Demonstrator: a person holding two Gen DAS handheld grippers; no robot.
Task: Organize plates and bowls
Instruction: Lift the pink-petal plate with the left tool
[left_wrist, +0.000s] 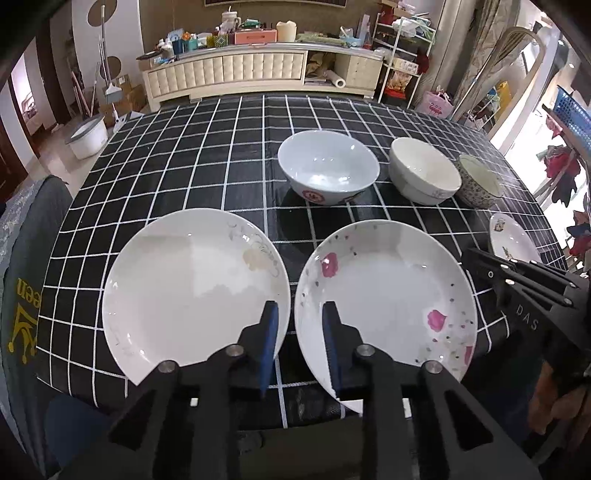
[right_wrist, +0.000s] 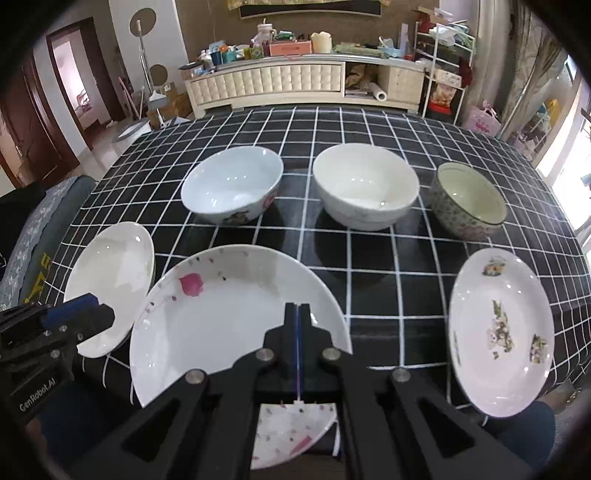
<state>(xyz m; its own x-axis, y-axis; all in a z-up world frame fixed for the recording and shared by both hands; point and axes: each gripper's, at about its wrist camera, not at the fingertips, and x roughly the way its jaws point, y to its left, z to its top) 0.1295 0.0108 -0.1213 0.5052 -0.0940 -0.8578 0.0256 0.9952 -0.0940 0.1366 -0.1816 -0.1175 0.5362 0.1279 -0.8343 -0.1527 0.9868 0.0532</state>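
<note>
My right gripper (right_wrist: 297, 314) has its fingers pressed together over the near rim of the pink-flowered plate (right_wrist: 229, 325), with only a thin blue seam between the pads; whether the rim is pinched in there I cannot tell. My left gripper (left_wrist: 300, 317) stands apart, its blue pads hovering over the gap between the plain white plate (left_wrist: 184, 295) and the pink-flowered plate (left_wrist: 384, 291), holding nothing. The right view alone shows fully the small oval plate (right_wrist: 500, 332) with a green-and-brown print, which the left view catches only as a sliver at the right edge. Beyond the plates, on the black checked tablecloth (left_wrist: 207, 173), three bowls stand in a row: a bluish-white bowl (right_wrist: 232, 190), a cream bowl (right_wrist: 365, 184), and a patterned bowl (right_wrist: 467, 199). Farther back, a cluttered cabinet (right_wrist: 303, 81) lines the wall.
</note>
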